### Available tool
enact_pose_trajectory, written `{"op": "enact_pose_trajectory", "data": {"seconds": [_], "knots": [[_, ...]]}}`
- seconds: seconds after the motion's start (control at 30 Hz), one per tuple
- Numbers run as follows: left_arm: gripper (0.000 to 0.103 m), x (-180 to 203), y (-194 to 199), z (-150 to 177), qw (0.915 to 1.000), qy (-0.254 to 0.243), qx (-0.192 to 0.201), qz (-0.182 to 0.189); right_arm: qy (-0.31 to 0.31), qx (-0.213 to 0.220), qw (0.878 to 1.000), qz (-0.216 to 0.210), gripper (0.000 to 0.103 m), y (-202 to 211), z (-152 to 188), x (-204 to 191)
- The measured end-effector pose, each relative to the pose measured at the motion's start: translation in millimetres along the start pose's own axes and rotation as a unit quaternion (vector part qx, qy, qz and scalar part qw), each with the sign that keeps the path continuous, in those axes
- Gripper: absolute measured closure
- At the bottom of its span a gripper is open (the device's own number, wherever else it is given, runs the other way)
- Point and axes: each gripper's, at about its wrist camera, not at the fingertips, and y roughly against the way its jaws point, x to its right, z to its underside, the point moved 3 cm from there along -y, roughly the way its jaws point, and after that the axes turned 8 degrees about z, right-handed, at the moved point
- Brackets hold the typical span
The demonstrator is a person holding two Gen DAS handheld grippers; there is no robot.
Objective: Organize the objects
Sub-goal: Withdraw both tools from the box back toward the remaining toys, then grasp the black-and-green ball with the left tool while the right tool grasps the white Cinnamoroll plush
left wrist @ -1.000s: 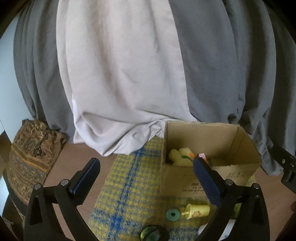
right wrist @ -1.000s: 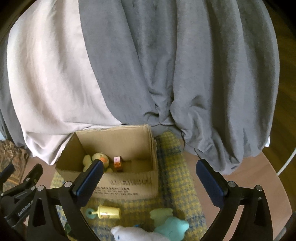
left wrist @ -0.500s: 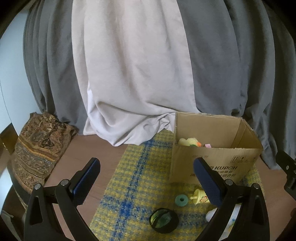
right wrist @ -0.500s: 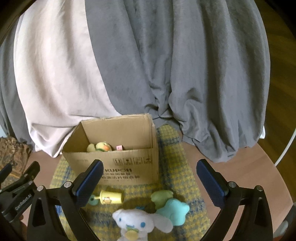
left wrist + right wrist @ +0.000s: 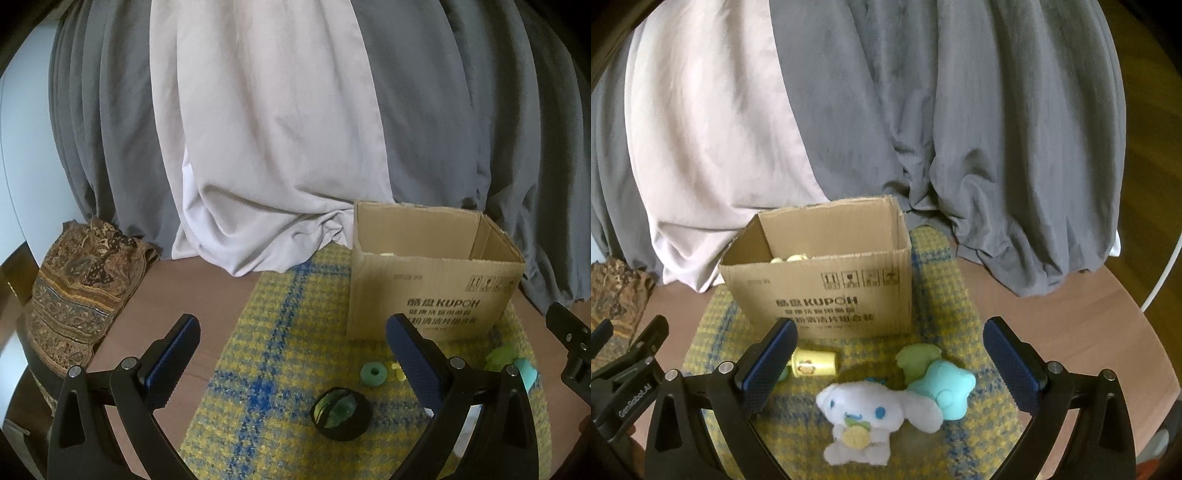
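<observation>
Box (image 5: 827,291) contents mostly hidden; yellow bottle (image 5: 812,362) half behind finger

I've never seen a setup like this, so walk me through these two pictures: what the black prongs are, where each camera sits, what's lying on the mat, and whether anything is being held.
A person carries one hand-held gripper in each hand; each has a fisheye camera looking along its two blue-padded fingers. One picture comes from the left hand-held gripper, the other from the right hand-held gripper. Both are open and hold nothing. On the yellow and blue checked mat stands an open cardboard box with some toys inside. In front of it lie a white plush dog, a teal star plush, a yellow toy bottle, a green ring and a round black case.
</observation>
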Motion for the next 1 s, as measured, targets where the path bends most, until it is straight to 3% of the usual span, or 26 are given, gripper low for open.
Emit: {"op": "enact_pose_trajectory", "data": {"seconds": [1.0], "knots": [[0.000,-8,-10,61,0.9997,-0.015,-0.021,-0.003,0.011,-0.059,0.998,0.011,0.002,-21,69,-7]]}}
